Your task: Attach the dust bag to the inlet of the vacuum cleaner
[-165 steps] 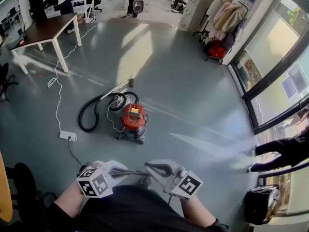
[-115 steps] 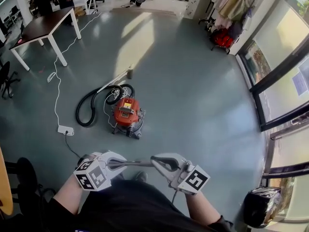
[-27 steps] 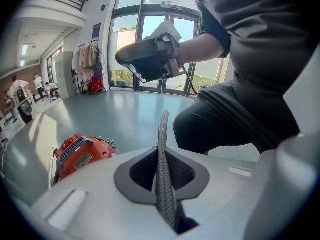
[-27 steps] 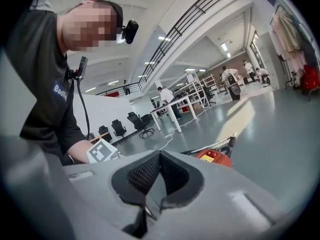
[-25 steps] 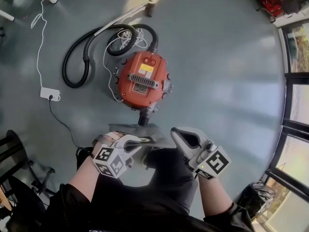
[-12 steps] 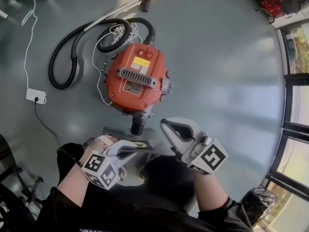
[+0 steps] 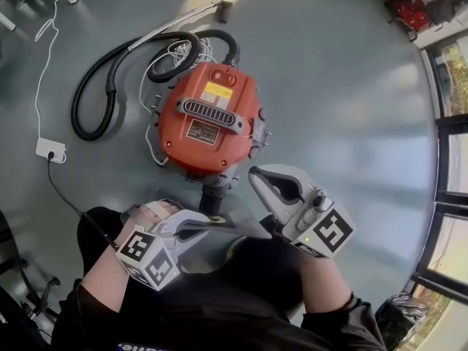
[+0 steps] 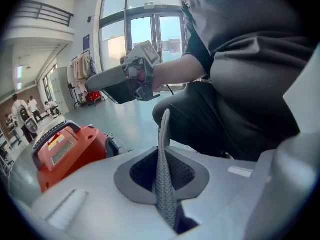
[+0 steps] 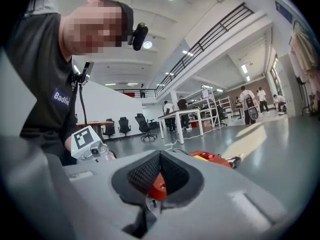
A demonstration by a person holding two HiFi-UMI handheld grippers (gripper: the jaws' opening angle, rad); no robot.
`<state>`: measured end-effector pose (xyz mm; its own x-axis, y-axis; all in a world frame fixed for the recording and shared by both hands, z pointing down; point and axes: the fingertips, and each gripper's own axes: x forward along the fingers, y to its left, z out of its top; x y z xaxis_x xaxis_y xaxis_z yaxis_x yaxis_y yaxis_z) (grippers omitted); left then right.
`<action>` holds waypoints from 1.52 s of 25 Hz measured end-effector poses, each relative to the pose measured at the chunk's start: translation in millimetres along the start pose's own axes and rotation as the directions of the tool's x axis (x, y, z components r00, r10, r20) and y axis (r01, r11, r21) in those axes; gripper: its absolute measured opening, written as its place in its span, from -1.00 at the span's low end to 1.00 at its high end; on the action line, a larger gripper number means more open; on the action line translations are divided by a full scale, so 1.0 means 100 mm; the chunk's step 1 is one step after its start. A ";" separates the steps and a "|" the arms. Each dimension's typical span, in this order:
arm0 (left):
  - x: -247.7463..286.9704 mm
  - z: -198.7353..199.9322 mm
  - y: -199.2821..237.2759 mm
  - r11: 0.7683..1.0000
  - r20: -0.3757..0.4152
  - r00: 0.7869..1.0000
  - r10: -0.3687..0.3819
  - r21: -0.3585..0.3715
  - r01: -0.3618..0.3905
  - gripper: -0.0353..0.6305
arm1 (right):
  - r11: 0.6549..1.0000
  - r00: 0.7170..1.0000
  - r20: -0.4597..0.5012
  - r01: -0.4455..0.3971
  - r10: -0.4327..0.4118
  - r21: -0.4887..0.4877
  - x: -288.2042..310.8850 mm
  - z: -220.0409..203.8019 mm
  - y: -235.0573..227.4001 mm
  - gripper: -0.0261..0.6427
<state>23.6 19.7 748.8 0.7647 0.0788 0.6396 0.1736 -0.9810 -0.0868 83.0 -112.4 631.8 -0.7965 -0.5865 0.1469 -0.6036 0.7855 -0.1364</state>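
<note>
Head view: a round orange vacuum cleaner (image 7: 208, 119) sits on the grey floor (image 7: 351, 108), its black ribbed inlet (image 7: 212, 192) toward the person (image 7: 219, 306). The left claw (image 7: 207, 225) holds a flat grey dust bag (image 7: 238, 224) just short of that inlet; the right claw (image 7: 257, 178) hovers beside it. Left gripper view: jaws pinch the bag's thin edge. Right gripper view: jaws clenched together, vacuum beyond.
</note>
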 end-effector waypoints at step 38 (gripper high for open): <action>0.09 -0.26 0.23 0.997 0.031 0.996 0.080 -0.025 -0.079 -0.71 | 0.919 0.938 -0.343 -0.176 0.047 -0.353 1.02 -0.53 -0.63 -0.49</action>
<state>17.9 -6.9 772.3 0.7949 0.0052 0.6068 0.0969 -0.9882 -0.1185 41.8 -210.8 706.8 -0.7636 -0.4453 0.4677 -0.4021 0.8945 0.1951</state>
